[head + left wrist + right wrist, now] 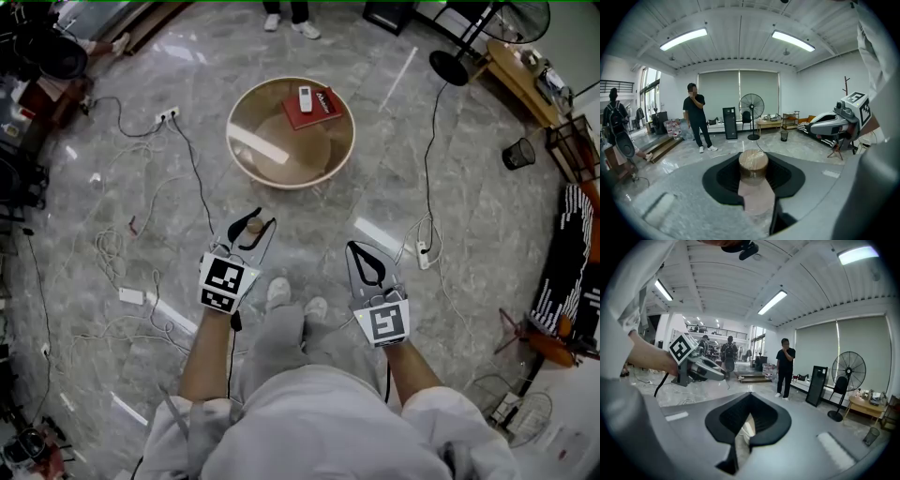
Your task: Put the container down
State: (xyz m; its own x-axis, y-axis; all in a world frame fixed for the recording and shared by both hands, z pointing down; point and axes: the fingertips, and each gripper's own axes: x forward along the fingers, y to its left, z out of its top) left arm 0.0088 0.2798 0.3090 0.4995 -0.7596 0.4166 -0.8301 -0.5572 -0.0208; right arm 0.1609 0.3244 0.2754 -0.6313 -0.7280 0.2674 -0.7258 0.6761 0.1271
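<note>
**A:** How will the small clear cylindrical container (pixel 753 165) with the round pale-wood lid handle?

**B:** Light, I'd judge, and stiff; the clear wall looks smooth, so it may slip, and it could crack if dropped. It sits up in the air between the jaws of the left tool (pixel 251 228), which is closed on its body just under the lid; that waist is the sensible place to hold, since the lid might lift off.

**A:** Anything inside it?

**B:** I can't make out any contents; the wall looks see-through and nothing shows.

**A:** And the other side?

**B:** The right tool (pixel 749 397) is pinched together with nothing in it.

**A:** Where could it go?

**B:** Probably the round low glass-topped bench (pixel 272 141) ahead, well apart from the tools; a red book (pixel 314 109) and a white remote (pixel 305 97) lie on its far side, the near part bare.
</note>
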